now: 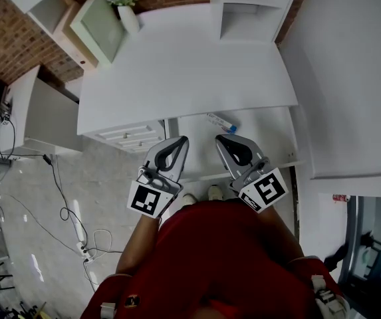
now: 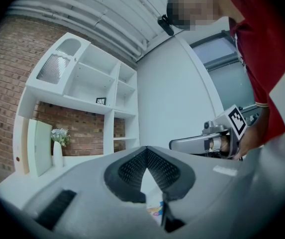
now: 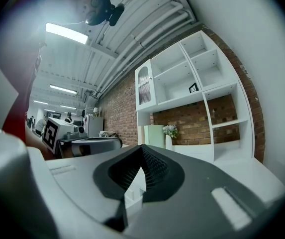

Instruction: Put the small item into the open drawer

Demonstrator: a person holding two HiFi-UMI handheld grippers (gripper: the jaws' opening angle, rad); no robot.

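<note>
Left tongs (image 1: 180, 142) and right tongs (image 1: 222, 140), both grey plastic, are in my 2 hands side by side, each with its jaws pressed together on nothing. The small white-and-blue packet (image 1: 221, 121) lies in the open white drawer (image 1: 270, 133), just beyond the right tongs' tip. Farther off are the white desktop (image 1: 190, 65), a white vase of flowers (image 1: 129, 15) at its far left, and a red brick wall (image 1: 10, 38).

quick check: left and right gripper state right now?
Left gripper: closed, holding nothing.
Right gripper: closed, holding nothing.
</note>
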